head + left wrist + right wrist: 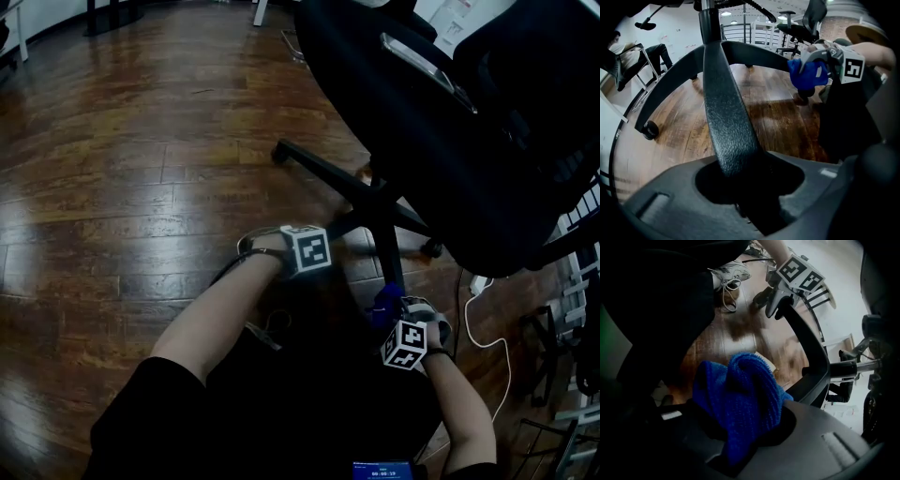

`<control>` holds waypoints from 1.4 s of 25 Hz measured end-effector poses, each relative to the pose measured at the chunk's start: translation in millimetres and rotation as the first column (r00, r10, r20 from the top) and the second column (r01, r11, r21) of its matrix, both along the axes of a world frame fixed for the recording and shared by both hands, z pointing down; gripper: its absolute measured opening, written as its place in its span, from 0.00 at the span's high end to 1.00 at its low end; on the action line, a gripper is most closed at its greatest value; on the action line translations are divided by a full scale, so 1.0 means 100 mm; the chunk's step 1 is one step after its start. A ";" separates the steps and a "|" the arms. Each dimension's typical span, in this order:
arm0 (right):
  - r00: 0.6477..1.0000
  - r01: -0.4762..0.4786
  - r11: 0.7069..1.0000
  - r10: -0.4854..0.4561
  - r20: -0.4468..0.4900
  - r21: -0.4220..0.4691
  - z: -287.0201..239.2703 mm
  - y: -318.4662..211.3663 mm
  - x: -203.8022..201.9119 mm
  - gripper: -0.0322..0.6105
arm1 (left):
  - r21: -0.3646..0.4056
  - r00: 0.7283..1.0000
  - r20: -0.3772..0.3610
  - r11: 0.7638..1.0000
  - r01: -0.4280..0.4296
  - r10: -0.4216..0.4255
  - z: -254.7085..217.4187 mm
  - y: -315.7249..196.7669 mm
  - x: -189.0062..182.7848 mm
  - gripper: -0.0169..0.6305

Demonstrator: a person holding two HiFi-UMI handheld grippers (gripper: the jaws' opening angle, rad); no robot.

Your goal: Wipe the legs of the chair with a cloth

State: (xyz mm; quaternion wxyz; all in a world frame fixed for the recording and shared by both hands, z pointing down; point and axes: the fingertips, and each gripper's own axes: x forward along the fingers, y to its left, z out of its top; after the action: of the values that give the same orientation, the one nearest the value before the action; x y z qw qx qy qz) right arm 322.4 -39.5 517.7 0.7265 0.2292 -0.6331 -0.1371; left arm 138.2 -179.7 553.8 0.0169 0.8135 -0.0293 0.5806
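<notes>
Left tongs (746, 185): clamped on chair leg (725, 117). Right tongs (736, 439): pinching blue cloth (740, 390), bunched between jaws, close beside neighbouring leg. Risks: cloth dragged out by rubbing friction; chair rolling on casters (649, 130) if left clamp loosens; bare jaw scraping leg.

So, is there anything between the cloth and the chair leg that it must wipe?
No, nothing visible does. The cloth is right at the end of a leg; whether they touch, I cannot tell.
</notes>
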 end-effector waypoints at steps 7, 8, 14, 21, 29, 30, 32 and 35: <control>1.000 -0.015 0.982 0.018 -0.015 0.189 -0.25 -1.13 -0.17 0.83 | -0.018 0.999 0.008 0.999 -0.032 0.032 0.01 0.03 0.05 0.71; 1.000 -0.023 0.976 0.027 -0.013 0.218 -0.31 -1.33 -0.20 0.83 | -0.023 0.999 0.020 0.999 -0.033 0.033 0.01 0.04 0.03 0.71; 0.997 -0.070 0.953 0.065 0.028 0.295 -0.51 -1.92 -0.33 0.83 | -0.028 0.999 0.014 0.999 -0.040 0.041 0.01 0.04 0.05 0.71; 1.000 -0.016 0.980 0.014 0.008 0.196 -0.26 -1.08 -0.23 0.83 | -0.010 0.999 0.028 0.999 -0.035 0.035 0.07 0.01 0.03 0.71; 0.998 0.053 0.998 -0.054 -0.039 -0.033 0.10 0.12 -0.05 0.83 | 0.027 0.998 0.057 0.999 -0.021 0.020 0.10 -0.03 -0.01 0.71; 0.998 0.049 0.998 -0.051 -0.033 -0.035 0.10 0.12 -0.05 0.83 | 0.022 0.998 0.061 1.000 -0.021 0.020 0.10 -0.02 -0.01 0.71; 0.999 0.043 0.999 -0.044 -0.012 -0.027 0.08 0.01 -0.09 0.83 | 0.016 0.998 0.067 1.000 -0.023 0.022 0.09 -0.01 -0.01 0.71; 0.998 0.055 0.998 -0.055 -0.023 0.013 0.08 -0.32 -0.17 0.83 | 0.010 0.997 0.069 0.999 -0.032 0.031 0.07 0.01 0.00 0.71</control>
State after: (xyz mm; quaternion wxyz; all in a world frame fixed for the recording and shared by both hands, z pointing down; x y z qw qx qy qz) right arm 305.5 -71.8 525.9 0.7280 0.2149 -0.6301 -0.1640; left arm 138.1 -178.7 560.3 0.0020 0.7934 -0.0204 0.6083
